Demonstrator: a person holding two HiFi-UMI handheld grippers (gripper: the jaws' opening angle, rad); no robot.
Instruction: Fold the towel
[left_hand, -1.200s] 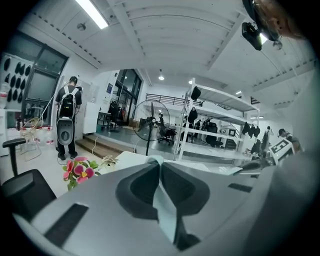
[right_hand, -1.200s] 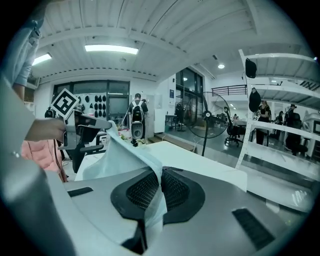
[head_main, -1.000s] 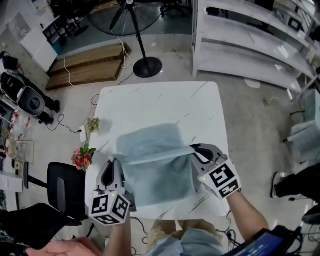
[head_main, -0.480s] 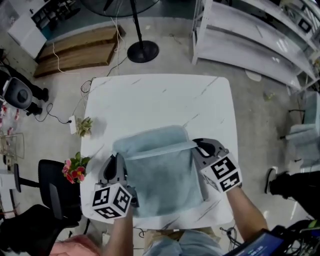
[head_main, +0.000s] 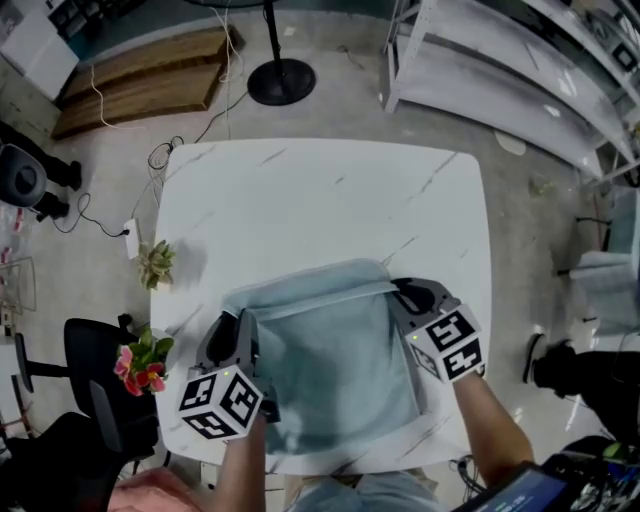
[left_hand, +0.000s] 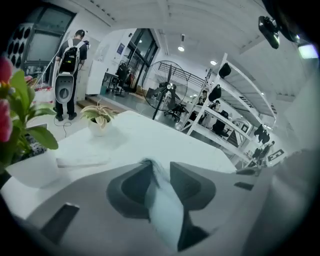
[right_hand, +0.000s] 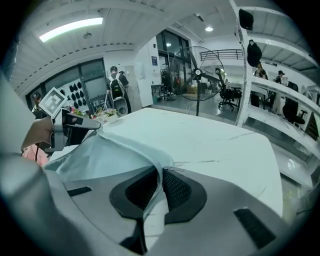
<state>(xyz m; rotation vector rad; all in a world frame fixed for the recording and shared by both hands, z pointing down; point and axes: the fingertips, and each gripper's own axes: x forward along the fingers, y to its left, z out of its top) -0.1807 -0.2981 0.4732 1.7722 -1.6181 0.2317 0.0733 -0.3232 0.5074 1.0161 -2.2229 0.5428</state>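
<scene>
Pale-blue towel hangs limp in left gripper, jaws just opening; right gripper pinches its edge.

Work surface: one table and one towel. Tools: two grippers, comprising one left gripper and one right gripper. Surroundings: two potted plants, namely one green plant and one flowering plant, plus one fan, one black chair and one shelving rack.

Pale blue-grey towel, doubled over, near front edge of white table
</scene>
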